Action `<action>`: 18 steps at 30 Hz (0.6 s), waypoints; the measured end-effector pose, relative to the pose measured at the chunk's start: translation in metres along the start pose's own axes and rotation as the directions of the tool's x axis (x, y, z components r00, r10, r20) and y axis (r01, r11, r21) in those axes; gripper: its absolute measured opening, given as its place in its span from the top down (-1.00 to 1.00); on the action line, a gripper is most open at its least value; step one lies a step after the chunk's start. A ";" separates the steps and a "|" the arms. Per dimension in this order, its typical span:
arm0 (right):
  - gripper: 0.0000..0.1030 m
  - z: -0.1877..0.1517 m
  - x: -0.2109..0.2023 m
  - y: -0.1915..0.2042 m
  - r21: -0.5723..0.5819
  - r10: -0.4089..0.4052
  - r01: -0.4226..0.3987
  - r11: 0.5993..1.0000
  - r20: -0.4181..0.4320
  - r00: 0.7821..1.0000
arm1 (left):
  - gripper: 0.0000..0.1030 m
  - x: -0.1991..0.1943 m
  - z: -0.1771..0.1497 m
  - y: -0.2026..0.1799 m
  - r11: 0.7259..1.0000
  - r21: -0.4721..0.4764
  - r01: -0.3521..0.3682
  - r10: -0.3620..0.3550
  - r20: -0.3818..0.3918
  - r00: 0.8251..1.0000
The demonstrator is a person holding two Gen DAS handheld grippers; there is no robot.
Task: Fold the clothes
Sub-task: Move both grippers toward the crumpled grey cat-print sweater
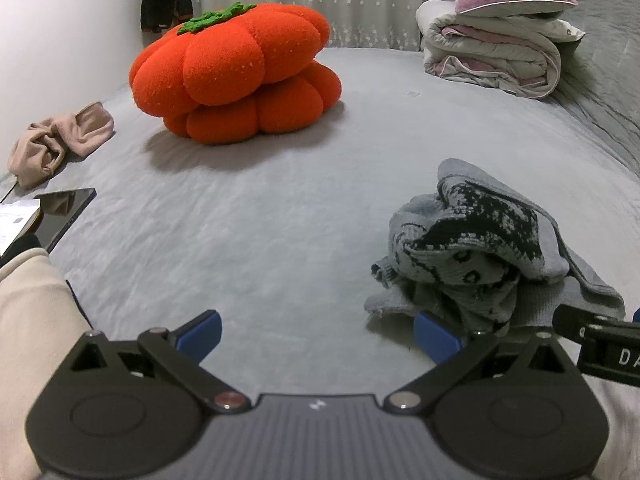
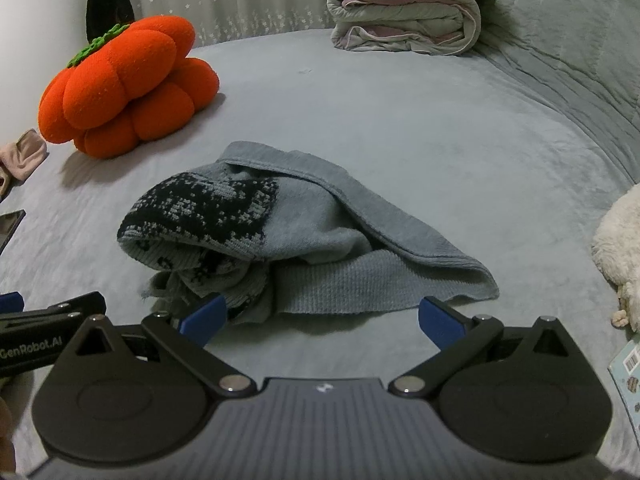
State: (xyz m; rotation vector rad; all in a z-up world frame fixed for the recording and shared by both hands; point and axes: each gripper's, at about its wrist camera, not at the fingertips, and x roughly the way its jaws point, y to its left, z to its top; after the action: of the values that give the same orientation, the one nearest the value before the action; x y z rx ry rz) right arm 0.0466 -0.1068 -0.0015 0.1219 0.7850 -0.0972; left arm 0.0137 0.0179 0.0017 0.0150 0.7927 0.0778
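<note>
A crumpled grey knit sweater (image 2: 304, 236) with a black patterned patch lies in a heap on the grey bed. In the left wrist view the same sweater (image 1: 488, 252) sits at the right, just beyond the right fingertip. My left gripper (image 1: 318, 336) is open over bare sheet, with nothing between its blue pads. My right gripper (image 2: 322, 320) is open too, its fingers just short of the sweater's near edge, the left pad (image 2: 204, 320) close to the cloth. The right gripper's black body (image 1: 600, 340) shows at the left view's right edge.
An orange pumpkin plush (image 1: 236, 76) sits far left on the bed (image 1: 280, 220). A folded quilt with a purple pillow (image 1: 500, 40) lies at the back right. A beige garment (image 1: 56, 140) and a dark tablet (image 1: 64, 212) lie at the left. A white fluffy item (image 2: 620, 248) is at right.
</note>
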 end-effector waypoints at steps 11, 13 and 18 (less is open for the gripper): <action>-1.00 0.001 0.000 0.001 -0.003 0.003 -0.003 1.000 -0.005 1.000 | -0.99 0.001 0.001 0.001 1.000 -0.005 -0.003 0.002 -0.010 1.000; -1.00 0.001 0.000 0.000 -0.004 0.003 -0.003 1.000 -0.005 1.000 | -0.99 0.002 0.001 0.001 1.000 -0.006 -0.003 0.003 -0.013 1.000; -1.00 0.000 0.000 0.000 -0.004 0.004 -0.004 1.000 -0.008 1.000 | -0.99 0.002 0.001 0.001 1.000 -0.007 -0.006 0.006 -0.016 1.000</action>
State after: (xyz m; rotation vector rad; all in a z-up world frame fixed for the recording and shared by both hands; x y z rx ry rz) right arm 0.0469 -0.1070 -0.0016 0.1205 0.7930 -0.0913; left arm 0.0161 0.0192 0.0007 0.0102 0.8089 0.0865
